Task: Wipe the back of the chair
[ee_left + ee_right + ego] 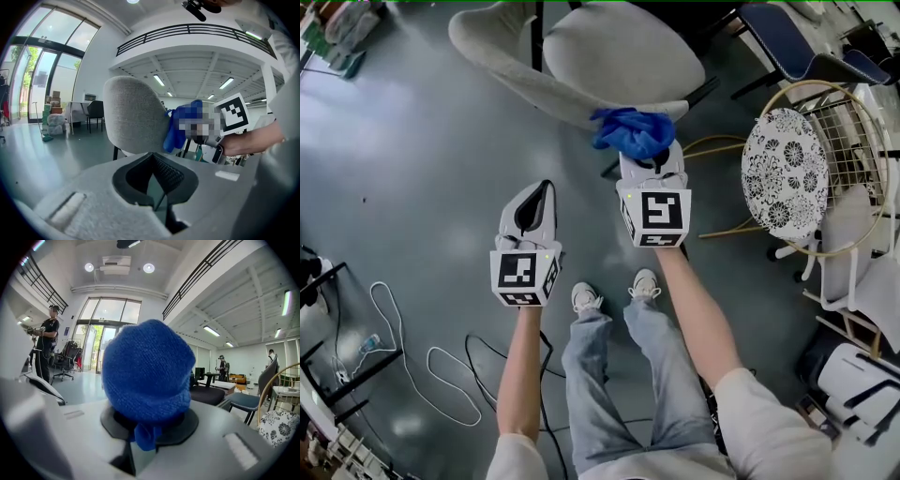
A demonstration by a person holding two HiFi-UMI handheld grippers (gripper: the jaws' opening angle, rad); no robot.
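Jaws of the left gripper (542, 192) sit pressed together with nothing between them, near the grey chair (609, 56) but apart from it. To the right, the right gripper (649, 157) clamps a bunched blue cloth (633, 131), which touches the backrest (133, 115) at its right edge.

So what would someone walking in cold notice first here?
Probably the bright blue cloth, bunched in the jaws of the right gripper and held up against the edge of the grey chair in front of the person. Next come the left gripper, jaws shut on nothing and held short of the chair, and the black-and-white flowered stool off to the right.
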